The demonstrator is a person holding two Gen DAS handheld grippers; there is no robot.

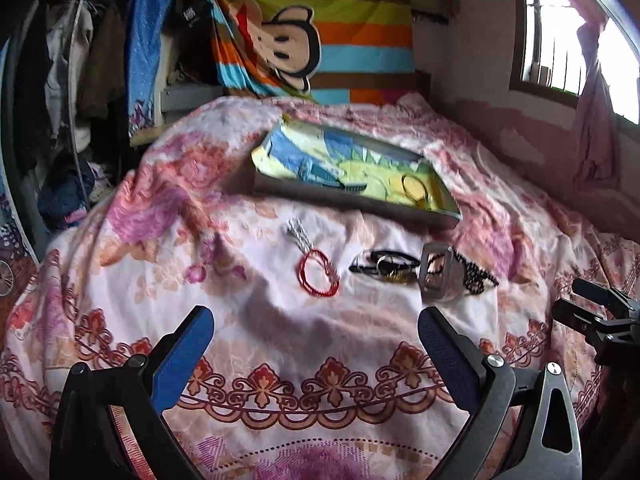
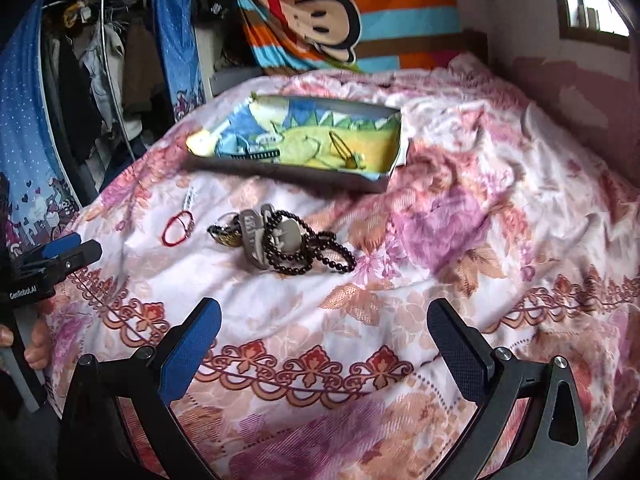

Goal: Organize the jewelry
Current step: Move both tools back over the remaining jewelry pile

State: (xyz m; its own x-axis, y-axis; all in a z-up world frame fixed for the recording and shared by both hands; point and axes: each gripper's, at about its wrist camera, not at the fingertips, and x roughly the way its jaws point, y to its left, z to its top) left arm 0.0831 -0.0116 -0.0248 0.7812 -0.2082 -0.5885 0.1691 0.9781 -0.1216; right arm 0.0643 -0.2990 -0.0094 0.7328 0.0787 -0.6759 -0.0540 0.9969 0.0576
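Observation:
Jewelry lies on a floral bedspread. A red cord bracelet [image 1: 319, 272] [image 2: 177, 229] lies beside a silver chain piece [image 1: 298, 233] [image 2: 189, 198]. To its right is a pile: black and gold bands [image 1: 382, 267] [image 2: 226, 234], a grey buckle [image 1: 436, 272] [image 2: 256, 236] and a dark bead necklace [image 1: 476, 274] [image 2: 320, 254]. Behind stands an open box [image 1: 352, 202] [image 2: 288, 174] lined with a dinosaur cloth, holding a thin gold-and-black ring [image 1: 415, 188] [image 2: 343, 152]. My left gripper [image 1: 316, 330] and right gripper [image 2: 324, 328] are open and empty, short of the jewelry.
The bedspread [image 1: 280, 340] [image 2: 480, 220] covers the whole bed. A striped monkey blanket [image 1: 320, 28] hangs behind. Clothes [image 1: 72, 80] hang at the left. A window [image 1: 560, 32] and wall are at the right. The other gripper shows at each view's edge [image 1: 600, 316] [image 2: 52, 264].

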